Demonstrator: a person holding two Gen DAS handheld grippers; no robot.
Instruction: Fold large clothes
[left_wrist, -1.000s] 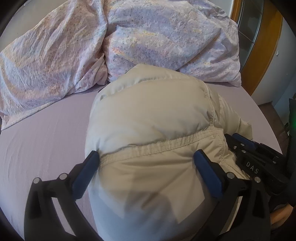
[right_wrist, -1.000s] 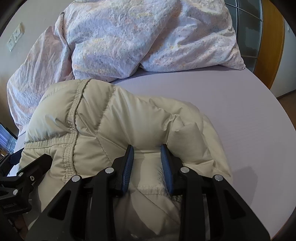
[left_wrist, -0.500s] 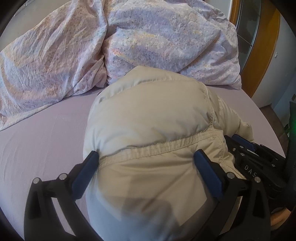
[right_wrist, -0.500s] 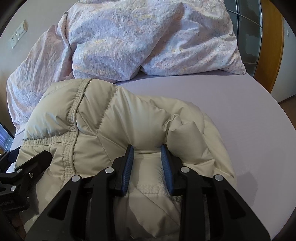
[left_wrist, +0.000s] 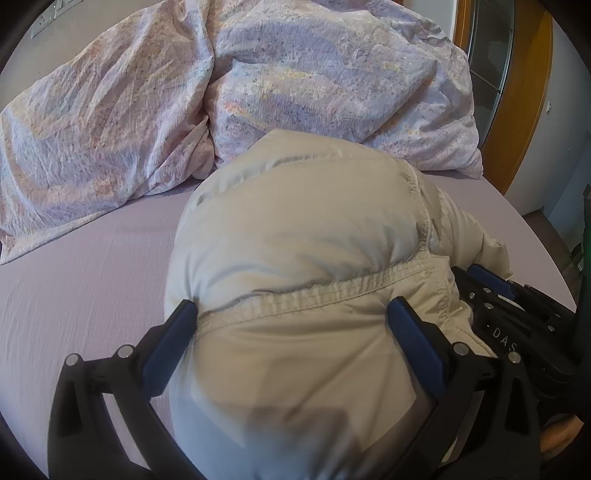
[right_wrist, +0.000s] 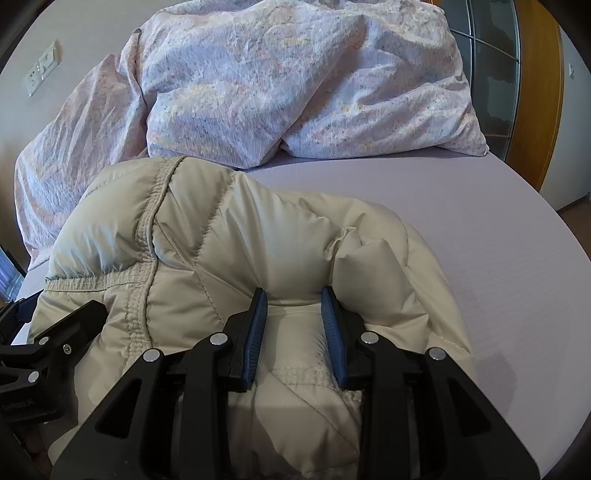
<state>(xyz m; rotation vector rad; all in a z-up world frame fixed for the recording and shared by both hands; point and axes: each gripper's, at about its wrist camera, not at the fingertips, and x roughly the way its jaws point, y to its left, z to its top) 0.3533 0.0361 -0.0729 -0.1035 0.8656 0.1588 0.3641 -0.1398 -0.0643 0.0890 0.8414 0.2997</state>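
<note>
A beige puffy jacket (left_wrist: 303, 229) lies bundled on a lilac bed sheet (left_wrist: 85, 266); it also shows in the right wrist view (right_wrist: 229, 229). My left gripper (left_wrist: 291, 314) stands wide open, its blue pads on either side of a thick fold of the jacket near a stitched seam. My right gripper (right_wrist: 293, 299) is shut on a narrower fold of the jacket, which bulges between its pads. The right gripper shows at the right edge of the left wrist view (left_wrist: 509, 314); the left one at the left edge of the right wrist view (right_wrist: 55, 350).
Two crumpled floral pillows (left_wrist: 332, 77) lie at the head of the bed, just beyond the jacket. A wooden door frame (left_wrist: 532, 85) stands at the right. A wall socket (right_wrist: 42, 68) is at upper left. The bed edge (right_wrist: 546, 206) curves at right.
Both grippers have moved a little toward the pillows with the jacket, which now reaches closer to them. The grips look the same.
</note>
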